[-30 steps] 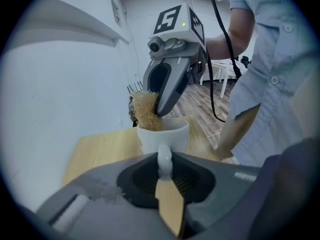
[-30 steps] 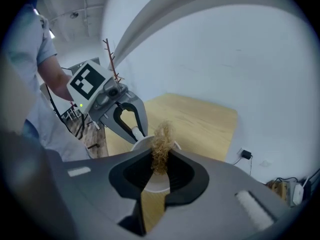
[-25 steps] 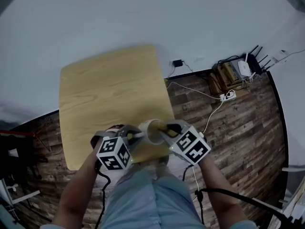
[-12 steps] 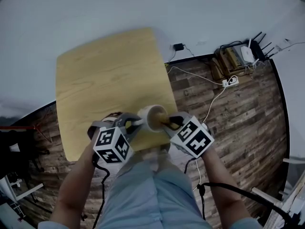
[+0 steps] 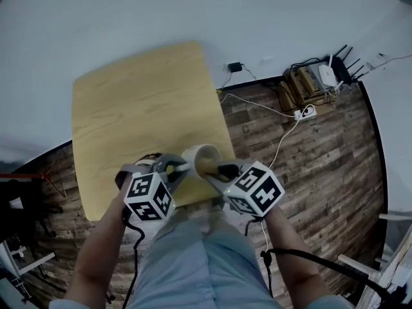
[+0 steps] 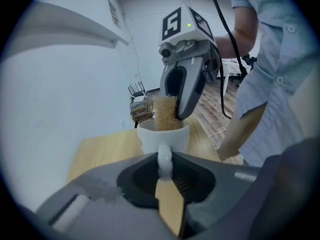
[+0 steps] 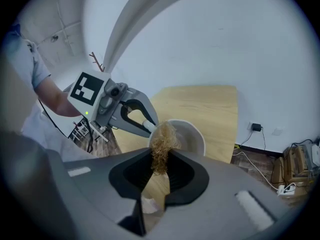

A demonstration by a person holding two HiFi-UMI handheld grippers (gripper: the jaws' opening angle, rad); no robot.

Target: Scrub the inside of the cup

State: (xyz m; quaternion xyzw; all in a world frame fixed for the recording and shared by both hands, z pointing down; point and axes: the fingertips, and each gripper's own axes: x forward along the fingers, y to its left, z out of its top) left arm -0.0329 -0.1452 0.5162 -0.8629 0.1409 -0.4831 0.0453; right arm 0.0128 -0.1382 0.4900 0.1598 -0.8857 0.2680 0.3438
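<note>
A white cup [image 5: 201, 158] is held over the near edge of the wooden table [image 5: 141, 108]. My left gripper [image 5: 182, 168] is shut on the cup's handle [image 6: 164, 159], which stands between its jaws in the left gripper view. My right gripper [image 5: 211, 169] is shut on a tan fibrous scrubber [image 7: 161, 146]. The scrubber [image 6: 165, 113] dips into the cup's mouth [image 6: 164, 129] from above. In the right gripper view the cup [image 7: 192, 134] lies just beyond the scrubber, with the left gripper [image 7: 132, 115] at its left. The cup's inside bottom is hidden.
A dark plank floor [image 5: 309, 166] runs right of the table. Cables, a power strip [image 5: 302, 113] and small devices [image 5: 318, 79] sit by the white wall. The person's legs [image 5: 199, 262] are directly below the grippers.
The right gripper has rolled and shifted a little toward the cup with the scrubber. The left gripper has kept the cup in place.
</note>
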